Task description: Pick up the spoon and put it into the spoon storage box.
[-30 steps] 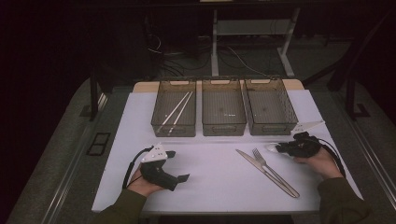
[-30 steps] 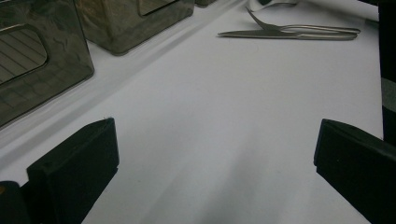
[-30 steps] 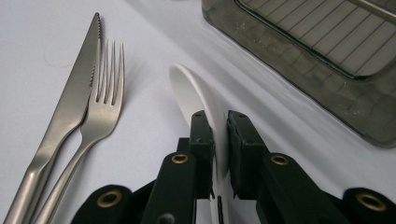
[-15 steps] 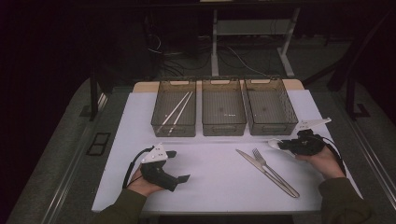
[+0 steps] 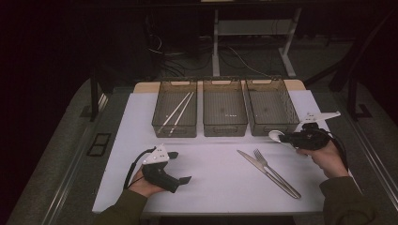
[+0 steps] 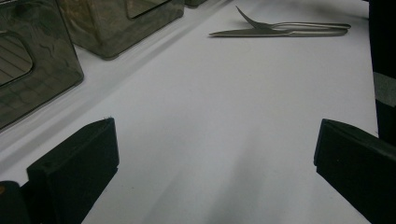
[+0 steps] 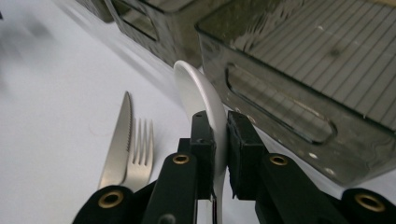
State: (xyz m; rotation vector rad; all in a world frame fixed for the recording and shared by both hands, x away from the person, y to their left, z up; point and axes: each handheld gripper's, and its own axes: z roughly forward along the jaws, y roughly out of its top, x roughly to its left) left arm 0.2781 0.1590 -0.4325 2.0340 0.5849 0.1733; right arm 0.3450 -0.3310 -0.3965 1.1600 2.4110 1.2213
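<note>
Right tongs (image 7: 219, 140) clamp a white spoon (image 7: 198, 95), holding it above the table (image 5: 216, 164) just before the right-hand bin (image 5: 272, 105), near the knife (image 5: 263, 171) and fork (image 5: 277, 173). Left tongs (image 5: 180, 167) rest wide apart, holding nothing.

A: L side?
B: Left gripper (image 5: 180, 167) sits low near the table's front edge, held in the left hand (image 5: 143, 185), forearm in from the bottom. Its 2 jaws stand wide apart, nothing btwn them.
A: R side?
B: Right gripper (image 5: 285, 138) held in the right hand (image 5: 324, 154), pointing left. Its 2 jaws are pressed together, w/ something thin pinched btwn them.
</note>
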